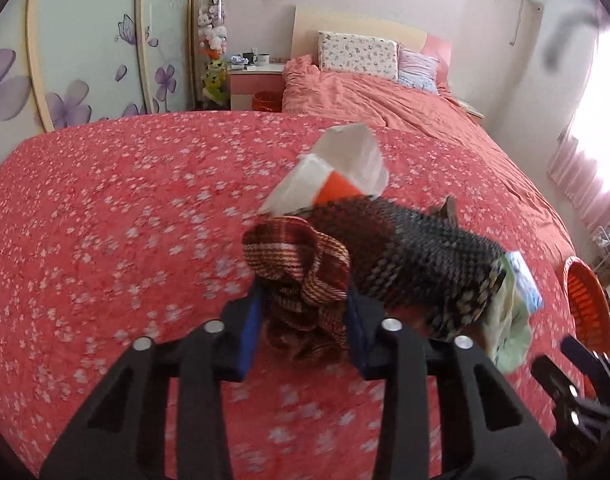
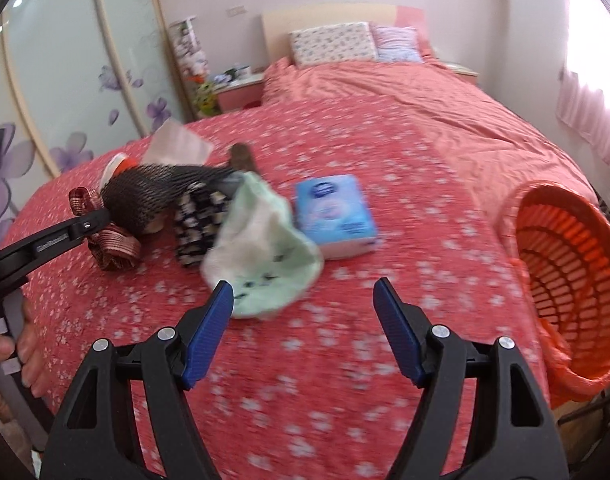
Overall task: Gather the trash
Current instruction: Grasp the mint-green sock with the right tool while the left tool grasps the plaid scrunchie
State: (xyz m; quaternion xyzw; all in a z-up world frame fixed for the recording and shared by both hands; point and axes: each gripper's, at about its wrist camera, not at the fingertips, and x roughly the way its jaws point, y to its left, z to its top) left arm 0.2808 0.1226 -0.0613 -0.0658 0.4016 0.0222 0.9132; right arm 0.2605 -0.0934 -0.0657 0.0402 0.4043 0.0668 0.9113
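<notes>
Left gripper [image 1: 305,320] is clamped on the striped ribbon [image 1: 301,268], centre frame, atop the bed [image 1: 105,200]: soft, light, grab a loop. Right gripper [image 2: 303,320] gapes wide, basket [image 2: 565,264] at right.

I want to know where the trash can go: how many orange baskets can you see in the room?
2. One orange basket stands at the bed's right edge, beside the open right gripper. Another sits on the floor below the nightstand. Others may be hidden.
</notes>
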